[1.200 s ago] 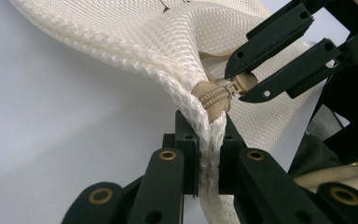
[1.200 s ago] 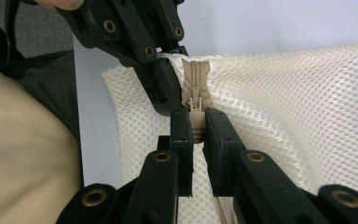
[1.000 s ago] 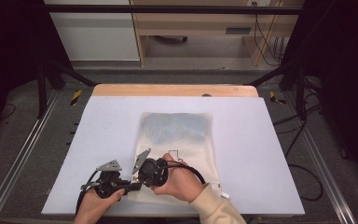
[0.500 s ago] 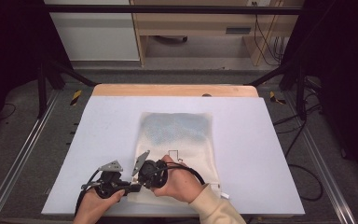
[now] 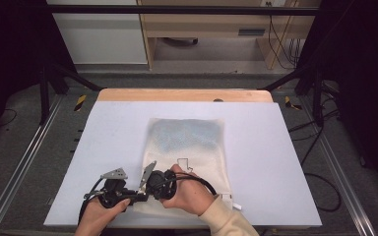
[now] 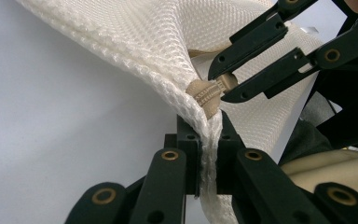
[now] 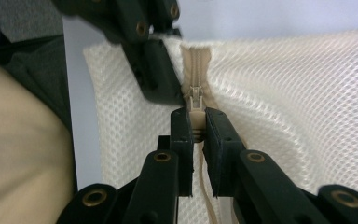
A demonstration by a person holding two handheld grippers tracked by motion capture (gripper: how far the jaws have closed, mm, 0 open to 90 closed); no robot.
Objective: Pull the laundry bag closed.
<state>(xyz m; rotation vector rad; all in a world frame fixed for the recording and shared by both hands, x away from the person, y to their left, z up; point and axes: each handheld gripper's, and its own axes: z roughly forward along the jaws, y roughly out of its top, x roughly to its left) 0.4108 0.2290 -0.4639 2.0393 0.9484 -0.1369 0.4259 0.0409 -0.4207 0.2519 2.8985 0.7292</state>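
A cream mesh bag (image 5: 197, 152) lies flat on the white table top (image 5: 108, 137), with something bluish inside its far half. At its near left corner my left gripper (image 5: 137, 197) is shut on the bag's mesh edge (image 6: 208, 135), just below the end of the beige zipper (image 6: 210, 95). My right gripper (image 5: 146, 189) faces it from the right. Its jaws are shut on the zipper pull (image 7: 196, 122), and the slider (image 7: 196, 100) sits just beyond the tips. The left gripper's jaws (image 7: 154, 70) hold the mesh beside the zipper's end. The corner is lifted a little.
A small label (image 5: 229, 200) sticks out at the bag's near right corner. Beyond the white top runs a wooden table edge (image 5: 182, 95). Metal rails (image 5: 24, 162) run along both sides, and cables (image 5: 320, 182) lie on the floor to the right.
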